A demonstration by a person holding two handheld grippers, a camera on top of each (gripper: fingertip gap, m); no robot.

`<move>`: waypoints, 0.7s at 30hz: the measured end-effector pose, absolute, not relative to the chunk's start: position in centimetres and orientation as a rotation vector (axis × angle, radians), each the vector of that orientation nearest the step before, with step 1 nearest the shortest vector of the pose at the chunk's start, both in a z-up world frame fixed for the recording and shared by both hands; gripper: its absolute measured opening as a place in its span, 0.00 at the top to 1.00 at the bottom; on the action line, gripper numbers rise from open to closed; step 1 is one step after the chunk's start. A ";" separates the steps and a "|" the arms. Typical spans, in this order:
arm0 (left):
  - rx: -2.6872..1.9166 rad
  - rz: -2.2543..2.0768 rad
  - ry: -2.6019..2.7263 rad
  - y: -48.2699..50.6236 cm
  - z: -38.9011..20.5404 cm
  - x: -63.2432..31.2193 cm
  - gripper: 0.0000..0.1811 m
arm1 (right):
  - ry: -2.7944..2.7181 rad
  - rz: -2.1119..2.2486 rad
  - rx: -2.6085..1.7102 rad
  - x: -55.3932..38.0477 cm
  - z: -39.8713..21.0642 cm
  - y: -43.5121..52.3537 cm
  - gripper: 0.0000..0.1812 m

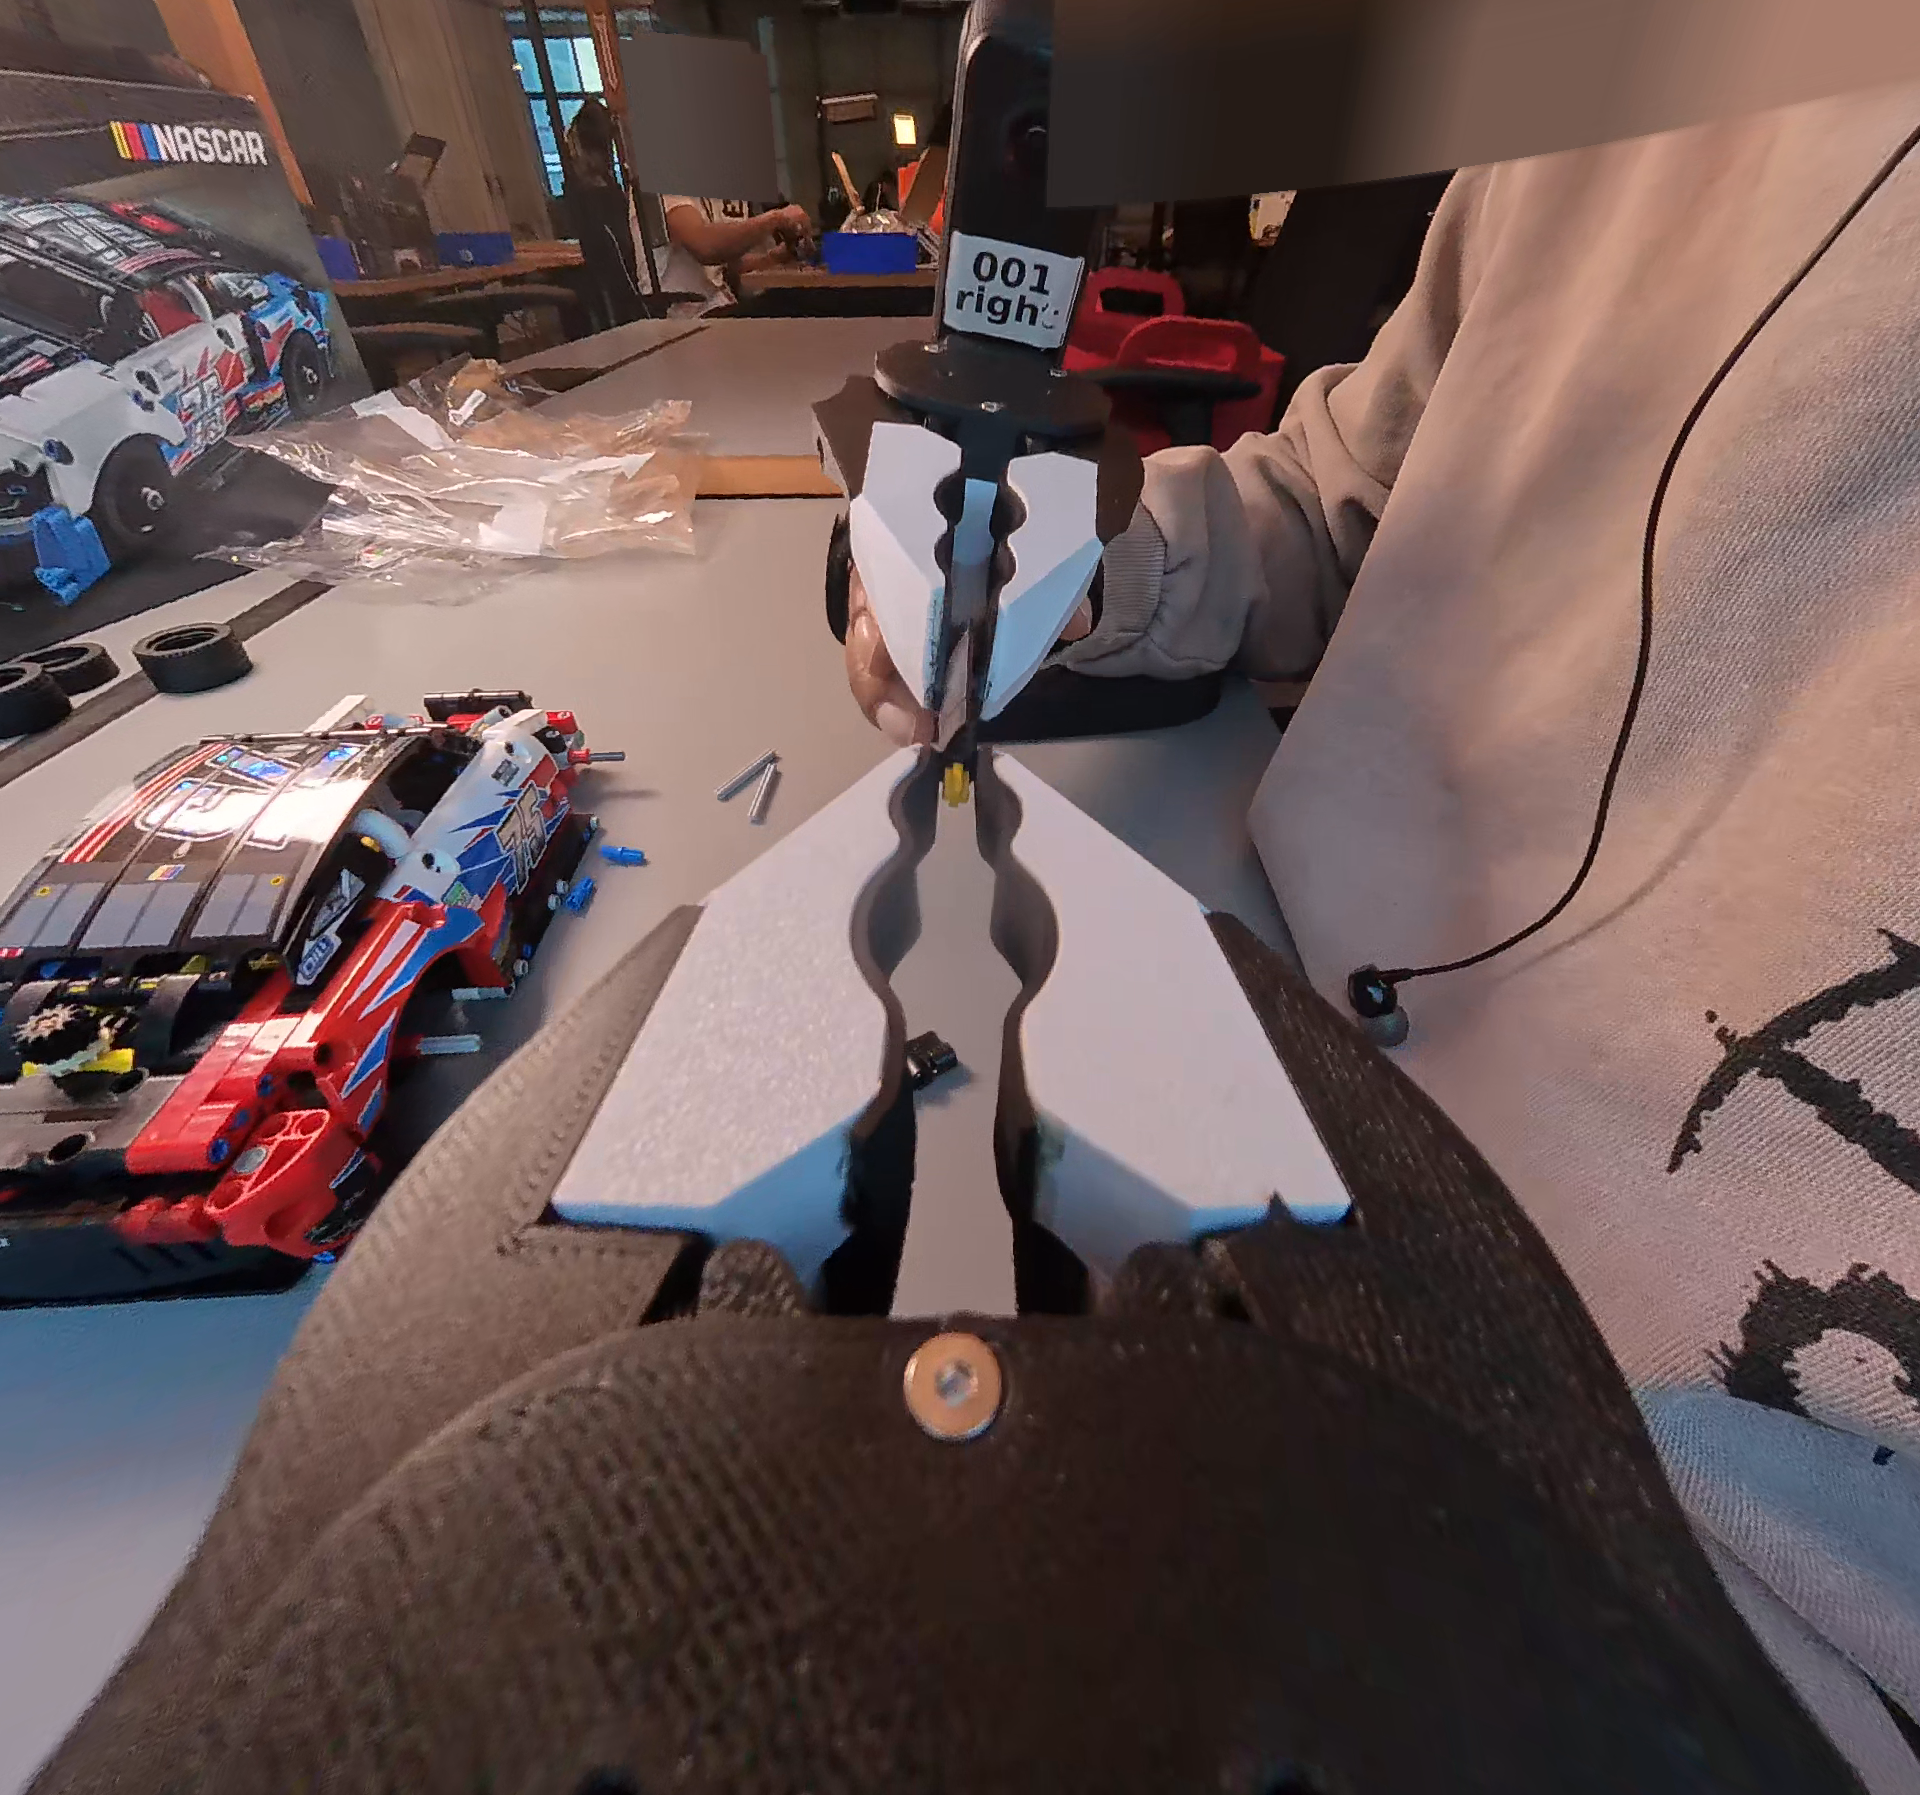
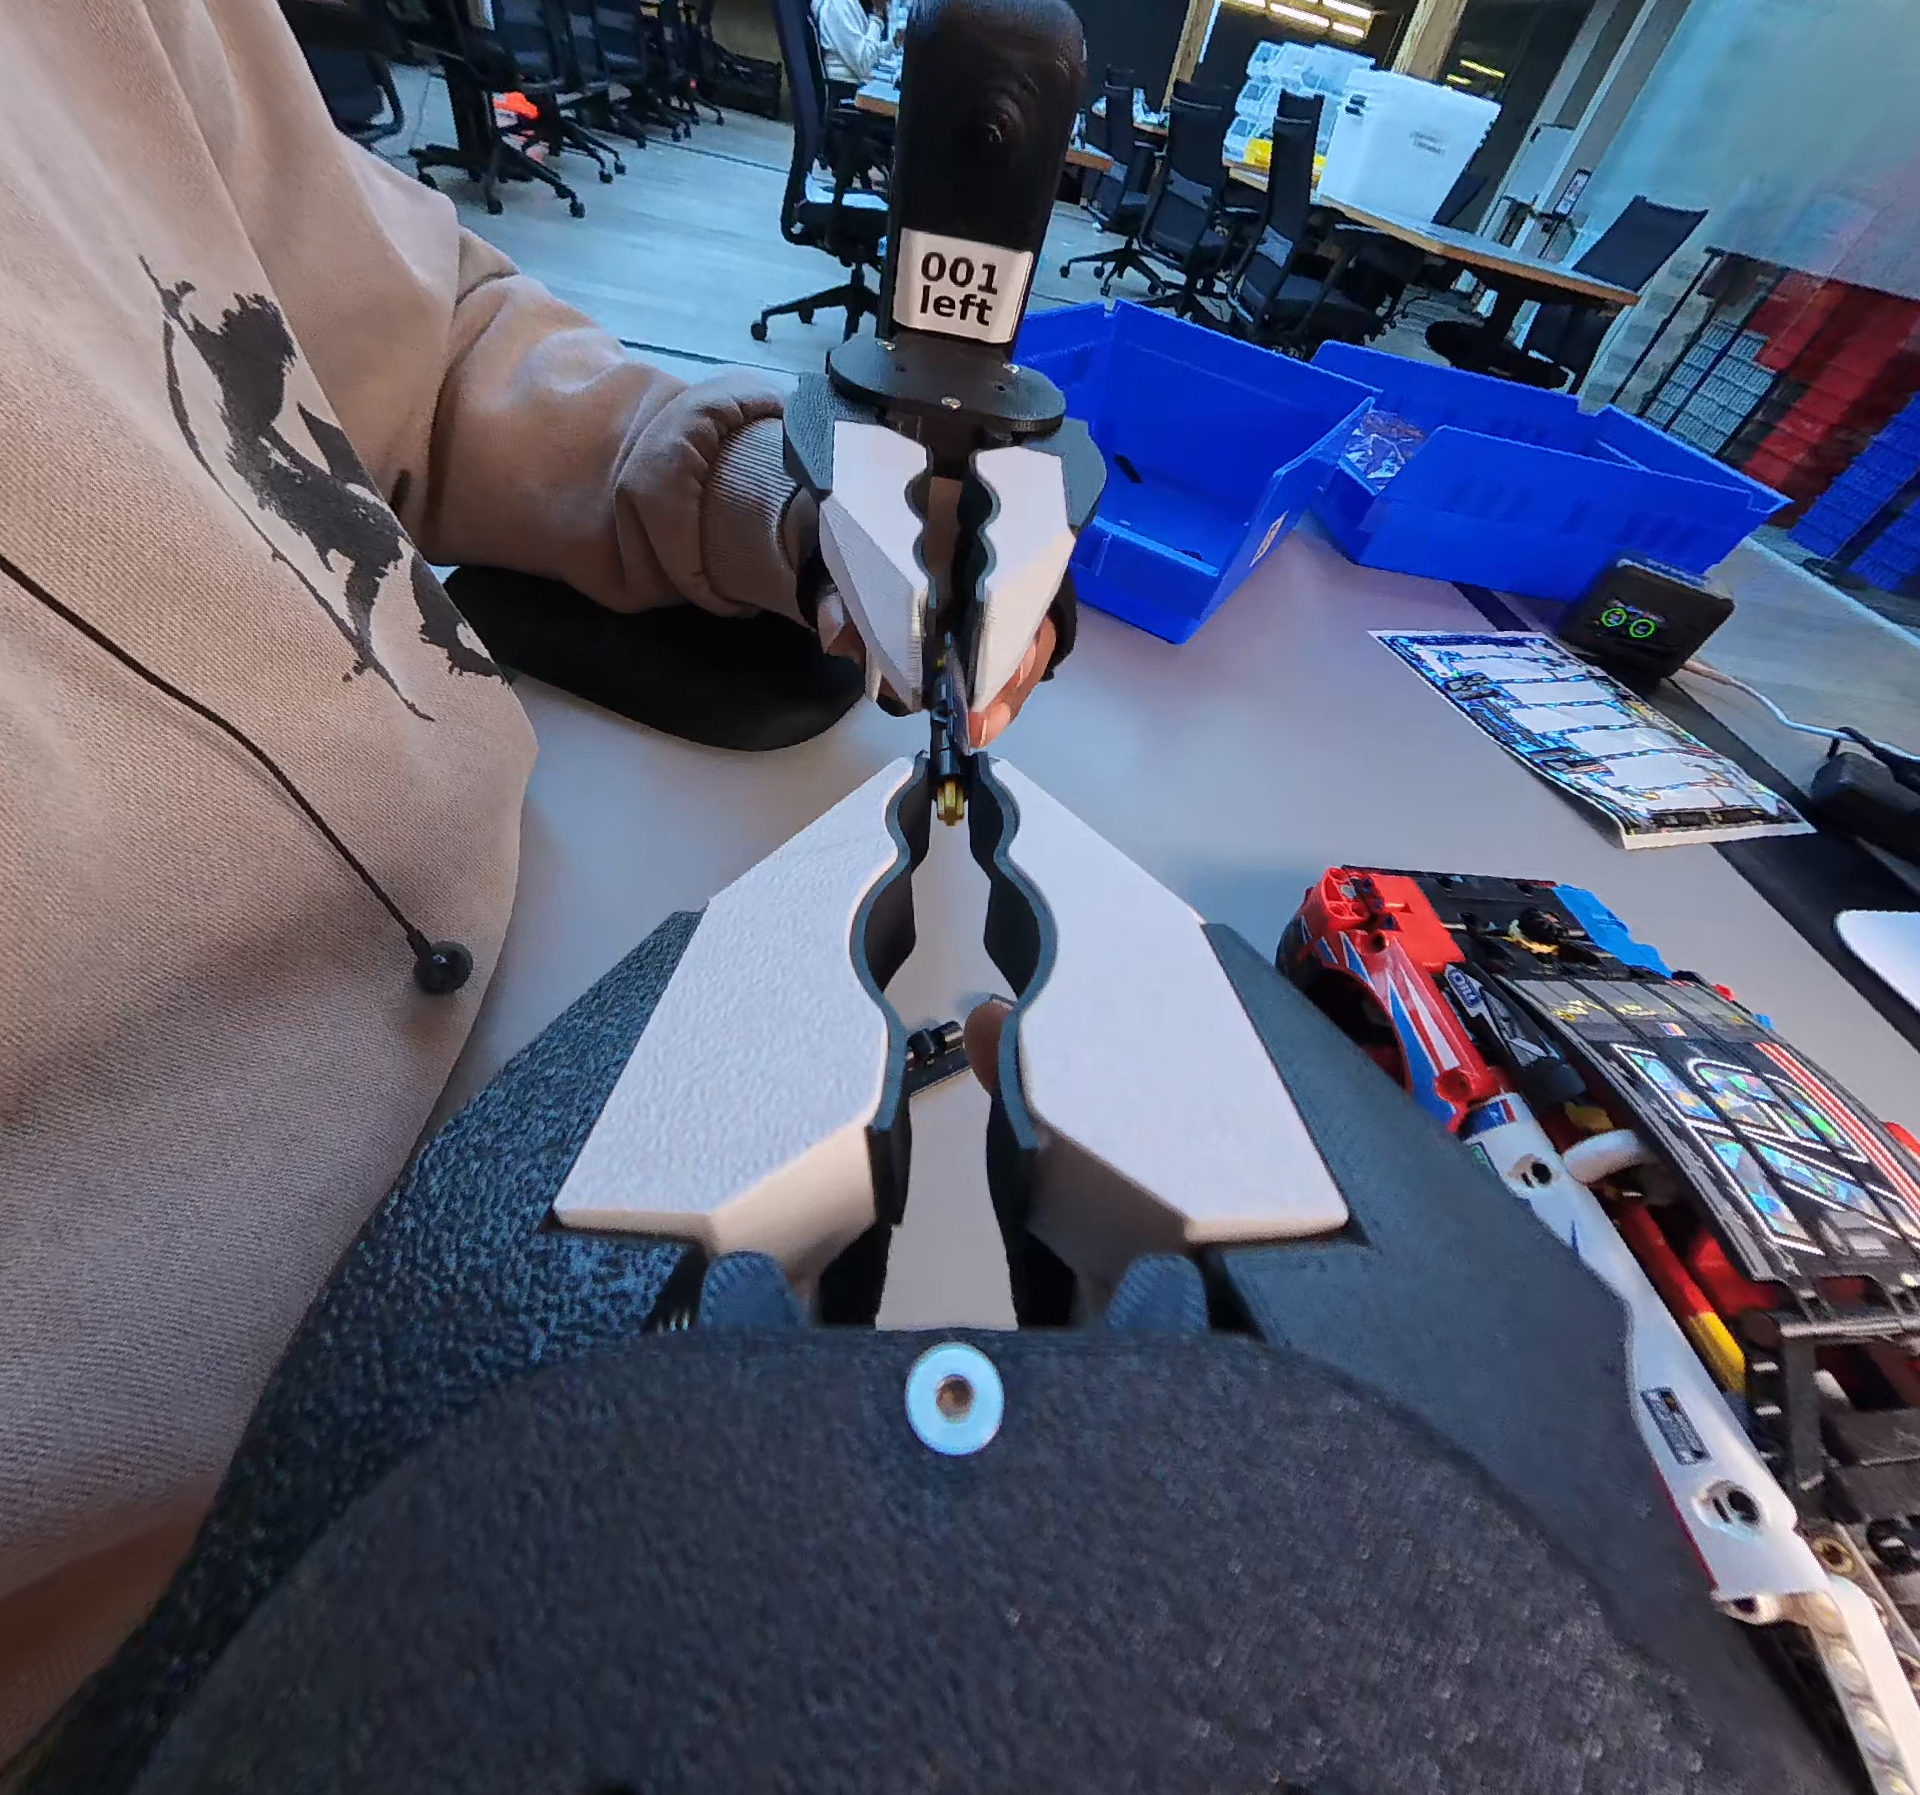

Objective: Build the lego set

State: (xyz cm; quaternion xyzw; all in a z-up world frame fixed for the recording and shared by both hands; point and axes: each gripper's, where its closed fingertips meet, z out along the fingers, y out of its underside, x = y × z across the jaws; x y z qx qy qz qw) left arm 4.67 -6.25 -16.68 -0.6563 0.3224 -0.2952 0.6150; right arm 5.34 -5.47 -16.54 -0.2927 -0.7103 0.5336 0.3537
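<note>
My two grippers meet tip to tip above the grey table (image 1: 644,665). My left gripper (image 1: 951,771) is shut on a small black lego piece with a yellow pin end (image 1: 954,787). My right gripper (image 2: 951,771) is shut on the same piece (image 2: 948,795) from the opposite side. Each gripper shows in the other's view, the right one (image 1: 954,722) and the left one (image 2: 943,706). The part-built red, white and blue lego race car (image 1: 312,914) lies on the table left of the left gripper, and right of the right gripper (image 2: 1610,1070).
Loose black tyres (image 1: 192,656), grey axles (image 1: 753,779) and blue pins (image 1: 623,854) lie near the car. The set's box (image 1: 156,343) and empty plastic bags (image 1: 488,488) are behind. Blue bins (image 2: 1195,467) and a sticker sheet (image 2: 1579,737) are on the right. A small black part (image 1: 930,1059) lies under the grippers. Both grippers' tips are close together, under 4 cm apart.
</note>
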 end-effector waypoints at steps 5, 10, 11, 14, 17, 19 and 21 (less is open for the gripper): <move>-1.594 -0.715 0.701 -5.2 -18.1 4.7 0.97 | -1.807 1.335 -0.667 4.9 -16.1 -5.4 0.97; -1.576 -0.968 0.556 -5.2 -17.1 4.0 0.85 | -1.769 1.326 -0.602 5.1 -15.7 -4.8 0.97; -1.580 -1.025 0.547 -5.3 -17.1 4.4 0.83 | -1.768 1.336 -0.585 5.0 -15.6 -5.0 0.97; -1.561 -1.245 0.527 -6.0 -16.6 5.8 0.83 | -1.809 1.326 -0.522 4.7 -15.5 -5.6 0.97; -1.555 -1.323 0.479 -5.8 -16.3 6.0 0.93 | -1.843 1.348 -0.462 4.6 -15.2 -6.1 0.97; -1.544 -1.289 0.487 -5.9 -16.1 5.6 0.94 | -1.866 1.338 -0.443 4.3 -15.1 -6.0 0.98; -1.552 -1.197 0.525 -6.0 -16.2 5.3 0.95 | -1.900 1.345 -0.443 4.0 -15.3 -5.9 0.98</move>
